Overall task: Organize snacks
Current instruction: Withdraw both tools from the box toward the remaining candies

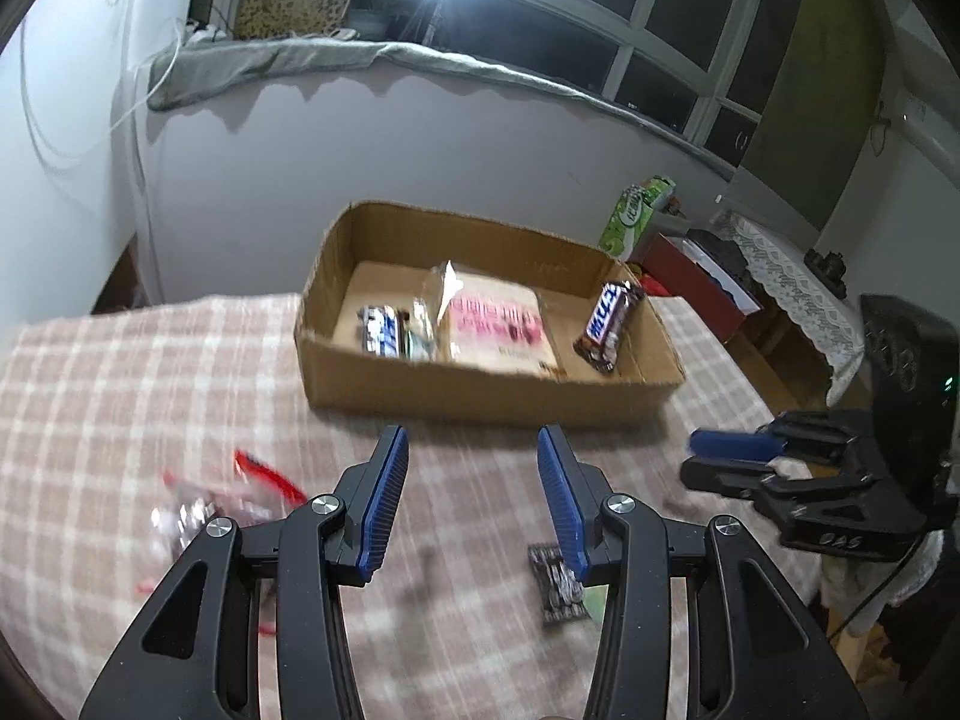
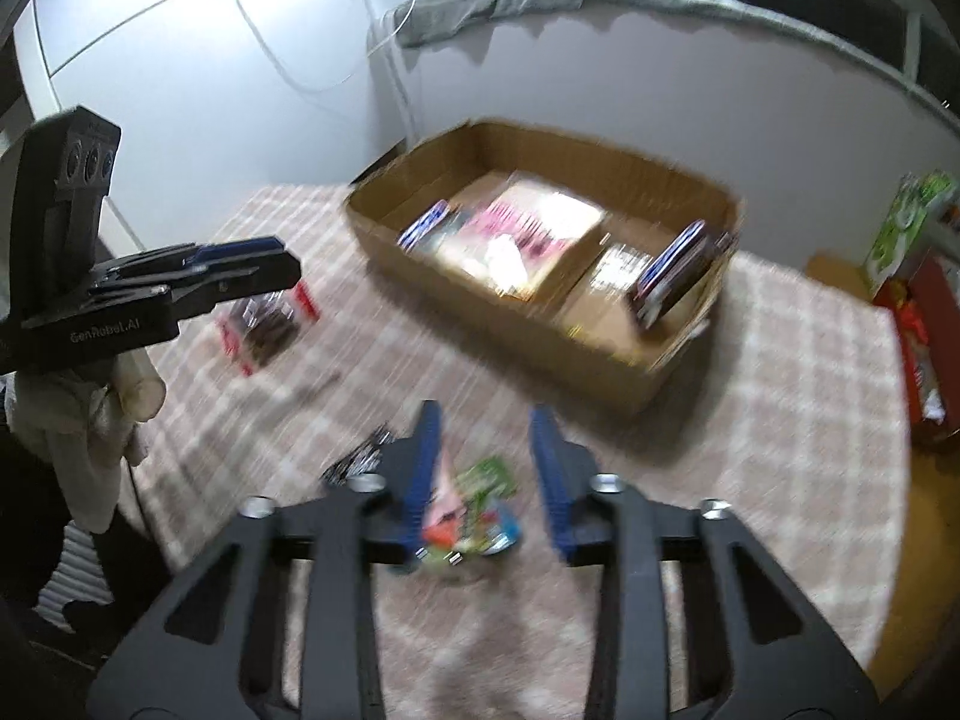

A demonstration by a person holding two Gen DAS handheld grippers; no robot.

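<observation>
An open cardboard box (image 1: 480, 397) (image 2: 540, 343) stands at the far side of the checked tablecloth (image 1: 120, 396). It holds a pink packet (image 1: 498, 324), a blue-and-white bar (image 1: 381, 331) and a brown bar (image 1: 609, 324) leaning on its right wall. My left gripper (image 1: 473, 438) is open and empty in front of the box, with a dark snack pack (image 1: 558, 591) under its right finger and a clear red-edged pack (image 1: 198, 510) to its left. My right gripper (image 2: 485, 414) hangs over a colourful packet (image 2: 474, 504). The packet lies between the fingers, with a gap on its right side.
A white wall rises close behind the box. A green carton (image 1: 636, 216) and a red box (image 1: 690, 276) stand beyond the table's right edge. A gloved hand (image 2: 90, 408) carries the left gripper (image 2: 264, 258). Another red-edged pack (image 2: 264, 324) lies under it.
</observation>
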